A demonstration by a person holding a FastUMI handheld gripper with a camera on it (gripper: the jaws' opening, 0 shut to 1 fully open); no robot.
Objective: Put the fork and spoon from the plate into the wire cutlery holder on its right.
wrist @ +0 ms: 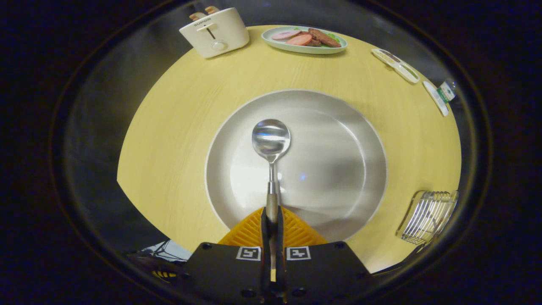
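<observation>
Currently your gripper (271, 215) is clamped on the spoon (271, 146): both fingers (296, 231) press together on its handle, with no gap showing beside it. The spoon points straight ahead of the fingers, bowl up and far of them, over the plate (338, 169). You cannot tell whether the bowl touches the plate or hangs just above it.

The plate's near rim runs under the fingers; its far rim lies well short of the food dish (305, 40). Bare table (178, 140) surrounds the plate on the left, far and right sides.

The holder (428, 216) stands to the right of the plate, near the table's right edge, apart from the plate's rim. Bare table separates the two.

A toaster (216, 31) sits at the far left edge. Two small flat items (396, 65) lie at the far right, well apart from the holder.
</observation>
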